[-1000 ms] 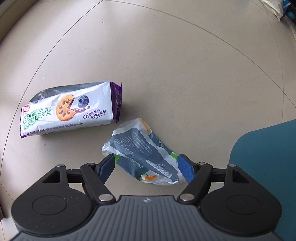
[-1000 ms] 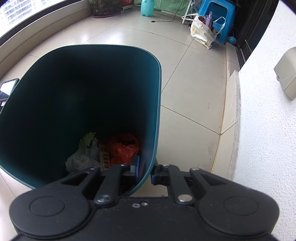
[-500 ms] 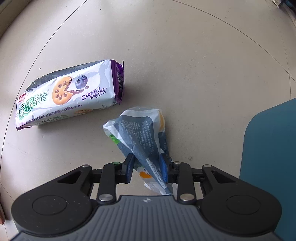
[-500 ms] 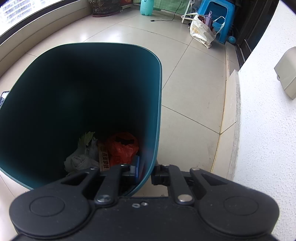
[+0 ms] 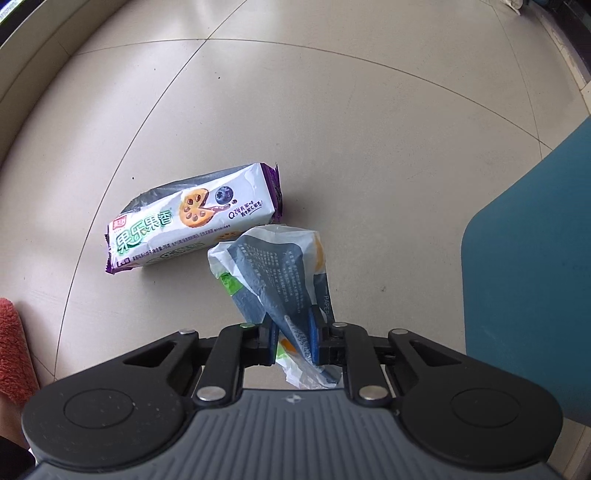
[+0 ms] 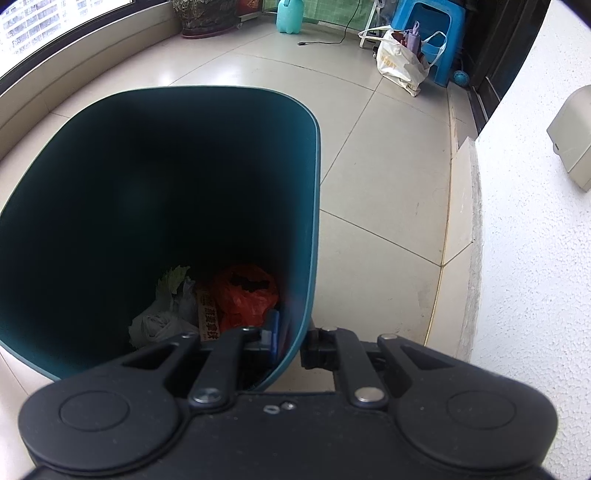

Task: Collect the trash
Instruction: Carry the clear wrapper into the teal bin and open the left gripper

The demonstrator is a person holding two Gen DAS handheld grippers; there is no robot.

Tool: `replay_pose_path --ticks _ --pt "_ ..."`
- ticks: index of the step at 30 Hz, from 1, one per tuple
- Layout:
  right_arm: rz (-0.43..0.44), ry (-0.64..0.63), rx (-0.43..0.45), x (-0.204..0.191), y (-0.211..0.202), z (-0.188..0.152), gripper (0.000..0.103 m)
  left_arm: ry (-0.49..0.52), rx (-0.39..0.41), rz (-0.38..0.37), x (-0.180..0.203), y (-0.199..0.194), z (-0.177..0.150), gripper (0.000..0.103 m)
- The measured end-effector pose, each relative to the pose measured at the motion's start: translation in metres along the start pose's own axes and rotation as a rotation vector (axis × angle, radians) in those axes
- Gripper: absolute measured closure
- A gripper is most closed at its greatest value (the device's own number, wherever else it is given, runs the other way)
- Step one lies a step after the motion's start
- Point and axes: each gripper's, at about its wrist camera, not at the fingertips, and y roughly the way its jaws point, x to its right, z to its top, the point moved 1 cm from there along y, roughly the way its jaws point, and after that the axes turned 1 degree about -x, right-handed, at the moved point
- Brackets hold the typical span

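My left gripper (image 5: 292, 338) is shut on a crumpled grey-and-white paper wrapper (image 5: 275, 275) and holds it above the tiled floor. A white and purple biscuit packet (image 5: 192, 221) lies on the floor just beyond it. My right gripper (image 6: 291, 339) is shut on the near rim of a teal trash bin (image 6: 316, 206), one finger inside and one outside. The bin holds an orange bag (image 6: 245, 295), a white crumpled bag (image 6: 159, 325) and other trash. The bin's outer wall (image 5: 528, 288) shows at the right of the left wrist view.
A red cloth (image 5: 13, 350) is at the left edge. A white wall (image 6: 517, 295) with a raised ledge runs along the right. A blue stool (image 6: 432, 33), a white shopping bag (image 6: 400, 64) and a teal jug (image 6: 290, 14) stand far back.
My left gripper closed on the paper wrapper and has lifted it off the floor, away from the biscuit packet. The right gripper still holds the bin rim.
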Motion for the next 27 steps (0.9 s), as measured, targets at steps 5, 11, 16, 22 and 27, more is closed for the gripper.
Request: replay_pose_path --ticks 5,11,16,22,27 --pt "-0.001 0.006 0.001 0.001 0.000 0.000 0.094 0.050 0.055 -0.007 0.000 -0.052 -0.003 0.088" --pt "0.006 0.019 0.000 0.003 -0.001 0.001 0.094 0.098 0.109 -0.026 0.011 -0.115 -0.003 0.088" --pt "0.013 0.026 0.001 0.005 0.000 0.001 0.094 0.139 0.168 -0.064 0.019 -0.156 0.000 0.087" --pt "0.027 0.040 0.005 0.007 0.001 0.000 0.094 0.212 0.236 -0.113 0.045 -0.206 0.005 0.087" --pt "0.041 0.048 0.007 0.012 -0.001 -0.001 0.094 0.279 0.272 -0.158 0.082 -0.234 0.012 0.087"
